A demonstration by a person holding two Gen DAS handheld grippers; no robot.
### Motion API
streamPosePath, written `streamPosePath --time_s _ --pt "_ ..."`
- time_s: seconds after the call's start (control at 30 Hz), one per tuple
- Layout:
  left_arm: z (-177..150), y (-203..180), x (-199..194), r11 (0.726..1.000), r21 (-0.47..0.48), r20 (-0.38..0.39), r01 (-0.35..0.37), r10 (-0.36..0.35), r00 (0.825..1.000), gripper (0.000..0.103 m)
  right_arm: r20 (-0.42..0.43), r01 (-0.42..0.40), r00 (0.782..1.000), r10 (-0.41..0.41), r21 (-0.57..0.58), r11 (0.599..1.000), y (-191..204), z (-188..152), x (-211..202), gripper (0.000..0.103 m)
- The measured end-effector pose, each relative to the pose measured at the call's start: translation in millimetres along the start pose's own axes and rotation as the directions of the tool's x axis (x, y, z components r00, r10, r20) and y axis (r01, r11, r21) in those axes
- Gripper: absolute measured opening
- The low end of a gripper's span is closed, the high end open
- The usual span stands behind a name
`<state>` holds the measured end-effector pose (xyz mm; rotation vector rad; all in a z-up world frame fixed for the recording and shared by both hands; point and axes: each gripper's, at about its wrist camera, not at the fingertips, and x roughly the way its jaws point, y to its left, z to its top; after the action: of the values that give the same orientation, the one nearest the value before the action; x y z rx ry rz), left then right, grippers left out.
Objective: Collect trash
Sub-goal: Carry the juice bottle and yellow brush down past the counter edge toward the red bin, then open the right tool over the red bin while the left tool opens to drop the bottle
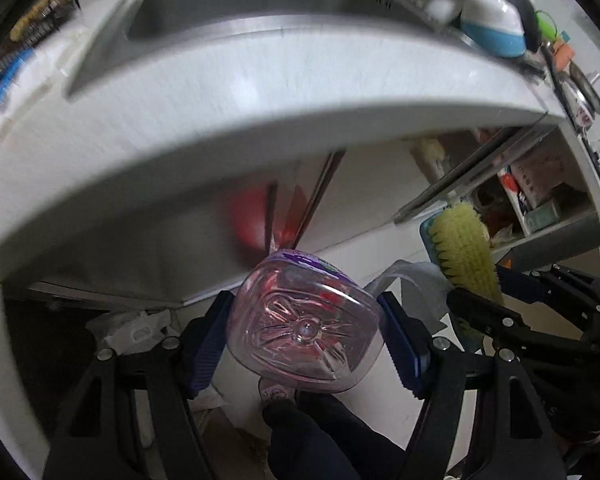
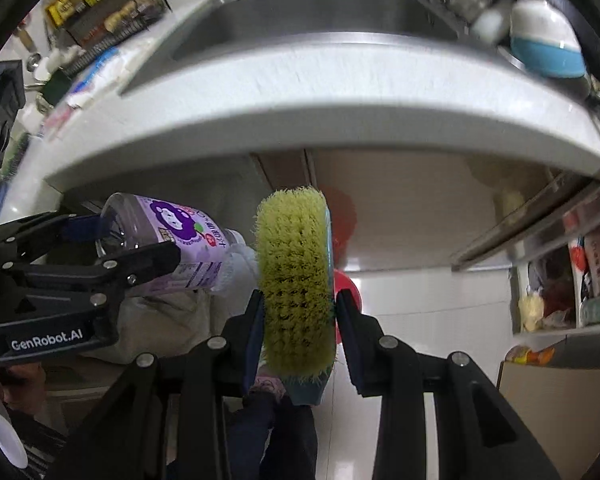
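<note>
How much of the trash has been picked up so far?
Two pieces are picked up: the left gripper is clamped on an empty plastic bottle, and the right gripper is clamped on a yellow scrub brush. Both hang below the counter edge, above the floor. No bin shows in either view, so dropping them off is still left. Clutter remains by the sink; whether any is trash is unclear.

Both black two-finger grippers (image 1: 304,344) (image 2: 300,320) had blue ribbed pads (image 1: 208,344) and silver screws; one bore white "GenRobot.AI" lettering (image 2: 47,342); the person wore dark trousers (image 1: 324,436).
</note>
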<state>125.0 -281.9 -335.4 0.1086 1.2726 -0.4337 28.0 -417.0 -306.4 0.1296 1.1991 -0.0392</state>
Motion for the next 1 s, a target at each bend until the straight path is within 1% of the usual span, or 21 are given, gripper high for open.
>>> streamPosePath --time_s 0.07,0.13,0.2,0.3,0.43,0.57,0.67,0.7,0.73,0.77,0.87,1.0 --pt "-6 0 28 1.000 -0.003 -0.017 0.010 -0.010 1.000 0.071 -0.024 -0.004 1.000 0.005 0.010 1.000 -8 -7 26 0.033" --pt "-11 1 56 0.999 -0.007 -0.029 0.040 -0.040 0.999 0.071 -0.036 -0.005 0.999 0.005 0.006 1.000 -13 -13 48 0.033" --pt "-18 2 90 0.998 -0.004 -0.033 0.059 -0.059 0.998 0.071 -0.036 -0.006 0.999 0.006 -0.005 1.000 -19 -21 72 0.033" --pt "-25 5 138 0.998 -0.003 -0.051 0.063 -0.063 0.997 0.071 -0.055 -0.001 0.998 0.000 -0.009 1.000 -32 -33 116 0.033" --pt "-36 10 209 0.998 0.001 -0.072 0.068 -0.068 0.995 0.071 -0.083 -0.003 0.997 0.004 0.016 1.000 -51 -54 183 0.033" --pt "-45 16 268 0.999 0.023 -0.097 0.046 -0.044 0.994 0.071 -0.118 -0.009 0.993 0.015 0.049 0.999 -69 -71 240 0.033" --pt "-50 18 303 0.998 0.009 -0.122 0.069 -0.067 0.990 0.071 -0.134 0.001 0.991 0.006 0.053 0.999 -79 -81 271 0.033" --pt "-51 18 309 0.997 0.008 -0.128 0.072 -0.070 0.989 0.071 -0.136 0.004 0.991 0.003 0.053 0.999 -82 -84 281 0.033" --pt "-54 19 318 0.998 0.009 -0.134 0.066 -0.064 0.989 0.071 -0.138 0.008 0.990 -0.001 0.053 0.999 -76 -83 286 0.033" --pt "-56 17 326 0.998 0.013 -0.137 0.065 -0.063 0.989 0.071 -0.135 -0.026 0.990 0.031 0.039 0.999 -79 -85 295 0.033" --pt "-61 20 344 0.998 0.014 -0.149 0.058 -0.055 0.987 0.071 -0.158 -0.028 0.987 0.034 0.043 0.999 -85 -91 315 0.033" --pt "-62 17 354 0.997 0.030 -0.163 0.069 -0.063 0.985 0.071 -0.168 -0.022 0.985 0.028 0.038 0.999 -87 -90 324 0.034"
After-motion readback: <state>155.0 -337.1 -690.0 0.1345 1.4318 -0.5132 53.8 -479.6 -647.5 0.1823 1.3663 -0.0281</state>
